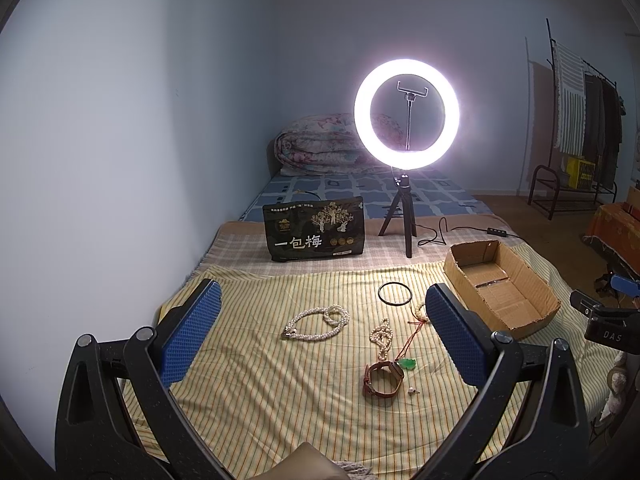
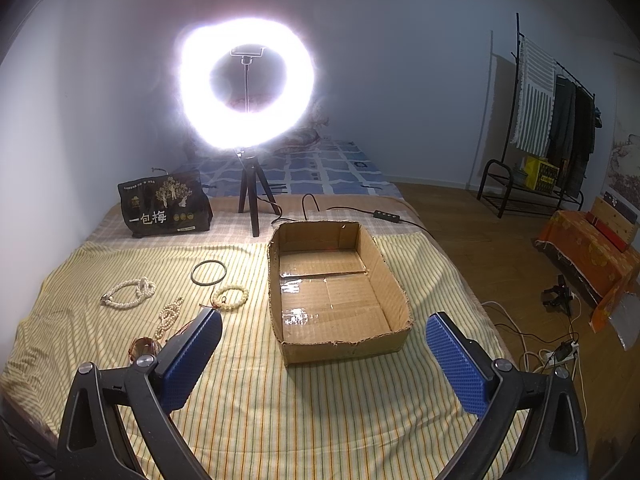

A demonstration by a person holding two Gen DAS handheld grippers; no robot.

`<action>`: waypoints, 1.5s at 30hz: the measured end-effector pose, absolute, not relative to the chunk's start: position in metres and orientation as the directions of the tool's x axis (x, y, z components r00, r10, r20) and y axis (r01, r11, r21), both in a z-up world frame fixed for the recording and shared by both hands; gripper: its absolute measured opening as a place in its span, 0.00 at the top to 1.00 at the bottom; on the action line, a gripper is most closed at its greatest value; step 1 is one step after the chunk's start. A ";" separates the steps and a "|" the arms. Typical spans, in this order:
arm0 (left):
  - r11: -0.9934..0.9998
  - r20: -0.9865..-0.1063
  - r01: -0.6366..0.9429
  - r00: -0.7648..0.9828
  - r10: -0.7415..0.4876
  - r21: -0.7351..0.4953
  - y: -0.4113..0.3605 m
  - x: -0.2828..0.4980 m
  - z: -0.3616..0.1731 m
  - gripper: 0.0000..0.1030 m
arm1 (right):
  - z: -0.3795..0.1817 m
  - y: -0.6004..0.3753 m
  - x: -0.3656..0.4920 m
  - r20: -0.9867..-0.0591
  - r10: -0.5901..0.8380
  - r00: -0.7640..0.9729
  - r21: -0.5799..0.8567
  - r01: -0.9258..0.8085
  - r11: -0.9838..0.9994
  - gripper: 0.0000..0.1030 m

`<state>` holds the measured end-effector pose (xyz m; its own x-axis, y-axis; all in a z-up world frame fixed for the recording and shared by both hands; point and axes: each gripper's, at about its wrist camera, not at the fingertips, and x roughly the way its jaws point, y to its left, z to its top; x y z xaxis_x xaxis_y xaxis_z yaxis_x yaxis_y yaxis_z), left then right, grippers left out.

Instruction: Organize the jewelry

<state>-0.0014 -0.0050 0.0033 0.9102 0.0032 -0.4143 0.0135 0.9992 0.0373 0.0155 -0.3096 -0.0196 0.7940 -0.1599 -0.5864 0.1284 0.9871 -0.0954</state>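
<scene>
Here, your left gripper (image 1: 320, 336) hovers with its blue pads spread wide and nothing between them, and your right gripper (image 2: 324, 356) does the same above the near edge of the cardboard box (image 2: 396, 284).

Some pieces are partly hidden. In the left view the right-hand pad covers most of the beaded bracelet (image 2: 230, 297), which shows fully only from the right wrist. From the right wrist, the left pad hides most of the brown-strapped watch (image 1: 382, 378) and all of the green pendant (image 1: 407, 364) on its red cord. A tiny pearl item (image 1: 412, 391) beside the watch is too small to make out.

The black snack bag (image 1: 314, 229) reads "一包梅"; its smaller print is illegible. The right gripper's body at the edge of the left view carries the letters "DAS".

The jewelry lies on a yellow striped sheet (image 1: 260, 400) spread over a bed: a twisted pearl necklace (image 1: 316, 322), a smaller pearl strand (image 1: 382, 338), and a black ring bangle (image 1: 395, 292), all left of the open box. A lit ring light (image 1: 407, 114) on a tripod stands behind, with a folded quilt (image 1: 320, 148) by the pale blue wall and a clothes rack (image 2: 548, 120) on the wooden floor.
</scene>
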 end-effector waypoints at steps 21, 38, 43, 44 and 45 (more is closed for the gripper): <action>0.993 -0.467 -0.027 0.881 0.079 0.117 0.006 0.024 -0.013 0.00 | -0.039 -0.297 0.024 -0.629 -0.100 0.771 -0.095 0.052 0.994 0.00; 0.998 -0.772 0.054 0.633 -0.062 -0.036 0.021 0.098 -0.085 0.32 | -0.102 -0.231 0.055 -0.778 0.111 0.619 -0.106 -0.302 0.947 0.03; 0.989 -0.853 0.095 0.500 -0.146 -0.114 0.009 0.116 -0.118 0.48 | -0.128 -0.211 0.063 -0.833 0.175 0.525 -0.067 -0.410 0.910 0.12; 0.987 -0.864 0.097 0.476 -0.162 -0.131 0.008 0.119 -0.124 0.49 | -0.132 -0.210 0.064 -0.838 0.182 0.514 -0.058 -0.417 0.907 0.15; 0.983 -0.876 0.100 0.447 -0.182 -0.153 0.006 0.122 -0.131 0.50 | -0.135 -0.208 0.065 -0.846 0.191 0.498 -0.047 -0.426 0.903 0.17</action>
